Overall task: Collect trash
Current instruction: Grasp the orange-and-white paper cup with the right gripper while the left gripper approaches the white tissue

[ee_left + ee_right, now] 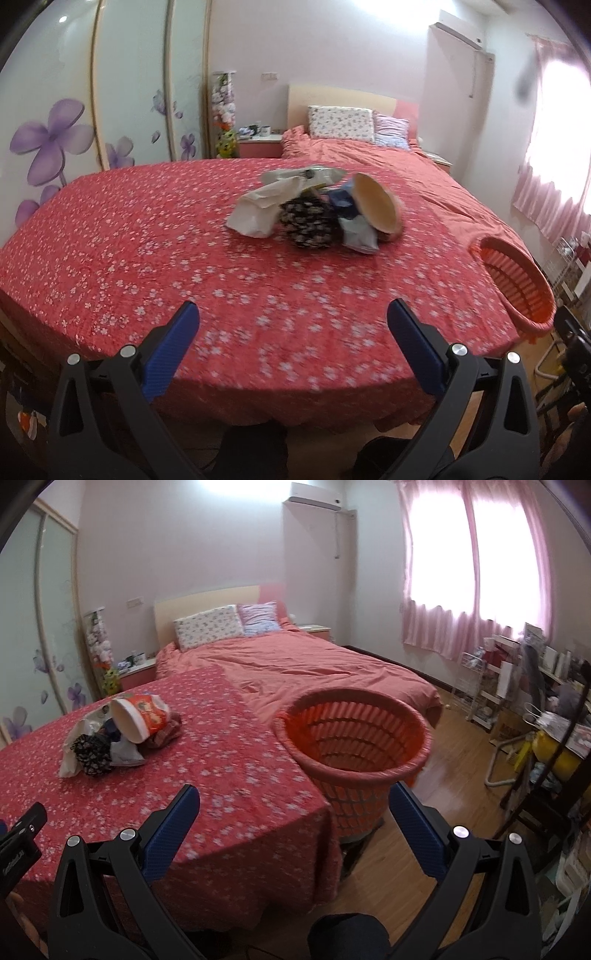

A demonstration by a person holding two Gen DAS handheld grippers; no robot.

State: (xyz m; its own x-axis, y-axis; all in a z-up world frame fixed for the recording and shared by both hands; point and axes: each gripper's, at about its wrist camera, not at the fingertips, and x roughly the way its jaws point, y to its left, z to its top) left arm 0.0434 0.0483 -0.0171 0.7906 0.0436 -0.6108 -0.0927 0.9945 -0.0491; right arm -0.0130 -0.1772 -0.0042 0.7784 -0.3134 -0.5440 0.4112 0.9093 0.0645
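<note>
A pile of trash lies on the red flowered cover (147, 236): a white paper bag (258, 210), a black flowered wrapper (308, 221), a white-blue packet (356, 232) and a tipped noodle bowl (376, 206). The right wrist view shows the same bowl (138, 716) and black wrapper (90, 755). An orange slatted basket (354, 738) stands at the cover's right edge, also in the left wrist view (517, 280). My left gripper (291, 314) is open and empty, short of the pile. My right gripper (293, 797) is open and empty, just before the basket.
A bed with a red quilt (303, 664) and pillows (208, 626) lies behind. A wardrobe with purple flowers (55, 140) stands left. Cluttered shelves and a chair (532, 701) stand right under pink curtains. Wooden floor (461, 775) runs beside the basket.
</note>
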